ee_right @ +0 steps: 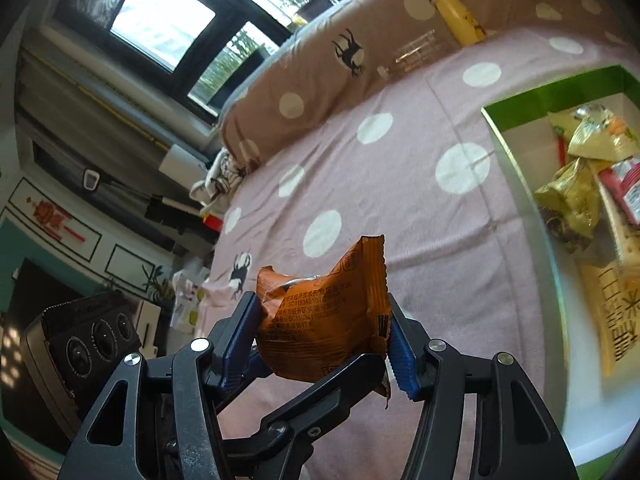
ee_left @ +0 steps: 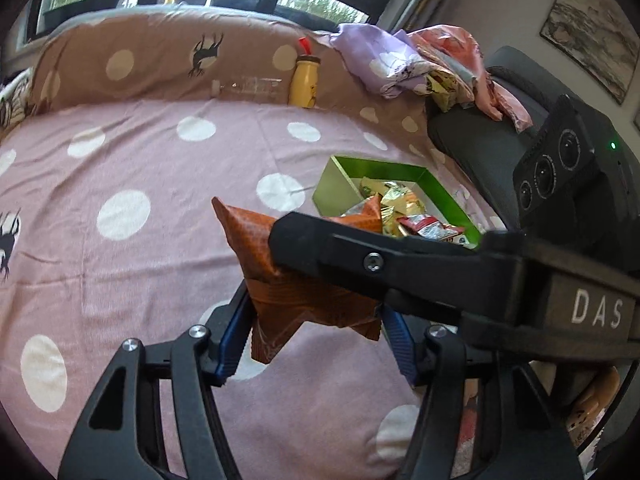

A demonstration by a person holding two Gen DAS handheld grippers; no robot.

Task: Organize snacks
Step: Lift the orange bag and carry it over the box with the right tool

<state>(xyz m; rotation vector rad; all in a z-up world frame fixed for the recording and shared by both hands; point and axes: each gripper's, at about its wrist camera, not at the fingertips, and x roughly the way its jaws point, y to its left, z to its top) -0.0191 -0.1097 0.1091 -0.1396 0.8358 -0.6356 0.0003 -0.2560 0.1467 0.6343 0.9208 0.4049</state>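
An orange snack packet (ee_left: 304,308) hangs above the pink dotted bedsheet (ee_left: 140,160), and my left gripper (ee_left: 316,336) is shut on it with its blue pads pressing both sides. A black finger (ee_left: 340,252) of my right gripper crosses in front of the packet's upper part. In the right wrist view my right gripper (ee_right: 320,332) is shut on an orange packet (ee_right: 324,312). A left-gripper finger (ee_right: 320,392) passes just under it. Whether both hold one packet or two I cannot tell. The green box (ee_left: 440,192) (ee_right: 552,92) of wrapped snacks lies to the right.
A yellow bottle (ee_left: 304,80) (ee_right: 460,16) and a clear plastic bottle (ee_left: 248,86) lean against the brown dotted bolster (ee_left: 140,60) at the far side. Crumpled cloth (ee_left: 420,60) lies on a dark chair (ee_left: 480,132) to the right. Windows are behind.
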